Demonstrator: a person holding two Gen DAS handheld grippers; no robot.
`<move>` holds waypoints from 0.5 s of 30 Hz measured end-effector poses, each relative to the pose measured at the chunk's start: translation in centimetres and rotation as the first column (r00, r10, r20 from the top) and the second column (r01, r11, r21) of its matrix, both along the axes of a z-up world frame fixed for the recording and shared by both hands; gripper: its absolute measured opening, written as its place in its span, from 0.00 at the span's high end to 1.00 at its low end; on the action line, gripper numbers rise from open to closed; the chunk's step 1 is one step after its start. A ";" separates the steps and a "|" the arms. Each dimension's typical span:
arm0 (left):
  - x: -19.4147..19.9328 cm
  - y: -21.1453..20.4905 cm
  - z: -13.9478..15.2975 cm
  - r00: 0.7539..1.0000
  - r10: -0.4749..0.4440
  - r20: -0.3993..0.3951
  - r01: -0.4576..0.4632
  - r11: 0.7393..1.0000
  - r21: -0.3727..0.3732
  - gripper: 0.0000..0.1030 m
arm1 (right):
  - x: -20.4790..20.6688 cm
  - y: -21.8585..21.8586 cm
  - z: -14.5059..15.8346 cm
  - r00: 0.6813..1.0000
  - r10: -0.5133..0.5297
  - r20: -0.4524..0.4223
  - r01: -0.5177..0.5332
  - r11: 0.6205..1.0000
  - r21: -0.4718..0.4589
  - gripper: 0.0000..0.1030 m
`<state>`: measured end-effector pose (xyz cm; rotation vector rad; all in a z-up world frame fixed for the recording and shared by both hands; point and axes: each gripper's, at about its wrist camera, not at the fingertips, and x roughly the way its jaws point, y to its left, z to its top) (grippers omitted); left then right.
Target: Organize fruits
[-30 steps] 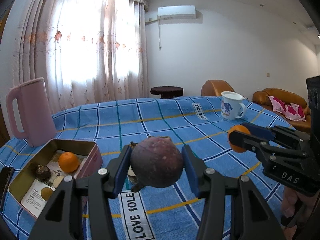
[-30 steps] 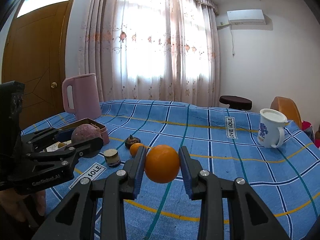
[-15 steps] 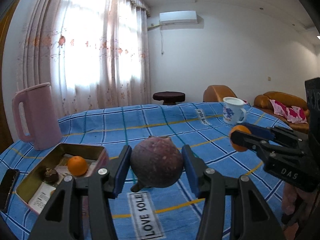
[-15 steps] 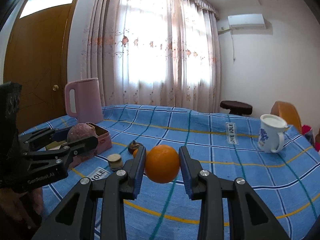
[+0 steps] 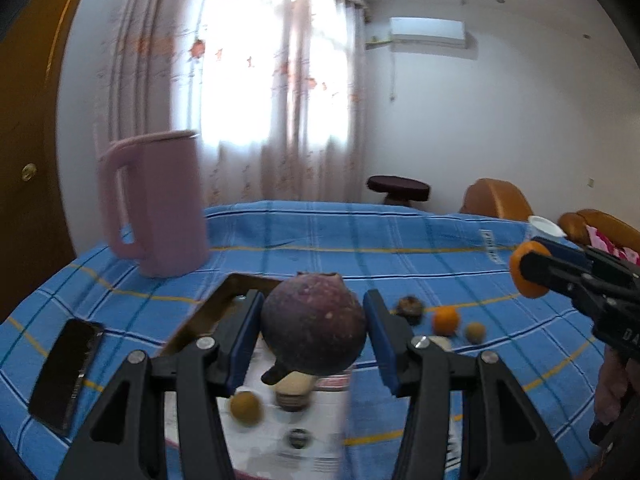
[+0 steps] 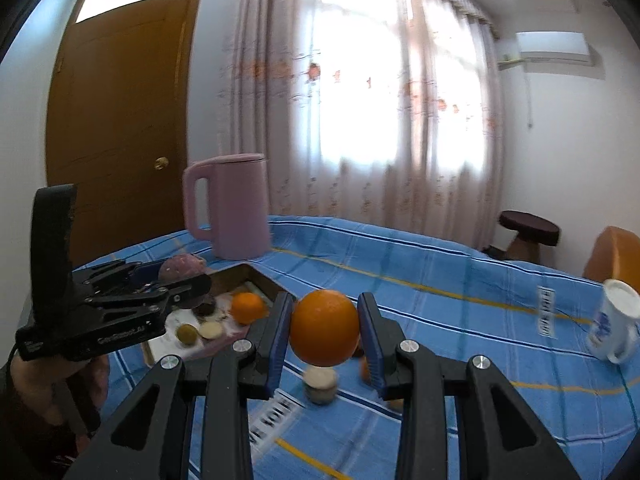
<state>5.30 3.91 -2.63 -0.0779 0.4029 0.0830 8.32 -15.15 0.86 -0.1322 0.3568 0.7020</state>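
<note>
My left gripper (image 5: 312, 342) is shut on a dark purple mangosteen (image 5: 314, 324) and holds it above the open tin box (image 5: 216, 308). In the right wrist view the left gripper (image 6: 176, 280) with the mangosteen (image 6: 182, 266) hovers over the box (image 6: 244, 276), which holds an orange (image 6: 248, 307) and small fruits. My right gripper (image 6: 324, 334) is shut on an orange (image 6: 324, 332), held above the blue cloth right of the box; it shows in the left wrist view (image 5: 528, 274) too. Loose fruits (image 5: 446, 320) lie on the cloth.
A pink kettle (image 5: 160, 204) stands behind the box. A black phone (image 5: 68, 372) lies at the left. A white mug (image 6: 612, 326) stands at the far right. A small jar (image 6: 320, 384) sits on the cloth under the right gripper.
Both grippers have swung left towards the box. The left gripper with the mangosteen is now over the box; the kettle looms closer. Both grips are unchanged.
</note>
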 end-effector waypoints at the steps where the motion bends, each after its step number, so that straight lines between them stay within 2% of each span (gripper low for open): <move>1: 0.1 1.0 -0.1 1.000 0.015 -0.008 -0.015 1.000 -0.006 0.48 | 0.1 0.9 0.0 1.000 0.015 -0.003 -0.015 1.000 -0.005 0.66; 8: 0.2 4.4 -1.4 0.995 0.070 -0.070 -0.071 0.997 -0.015 0.48 | 0.2 7.2 -1.0 0.992 0.125 -0.030 -0.126 0.991 -0.053 0.66; 15: 0.6 6.1 -2.6 0.990 0.069 -0.120 -0.072 0.997 -0.023 0.48 | -0.6 11.7 -3.6 0.976 0.203 -0.081 -0.211 0.971 -0.111 0.65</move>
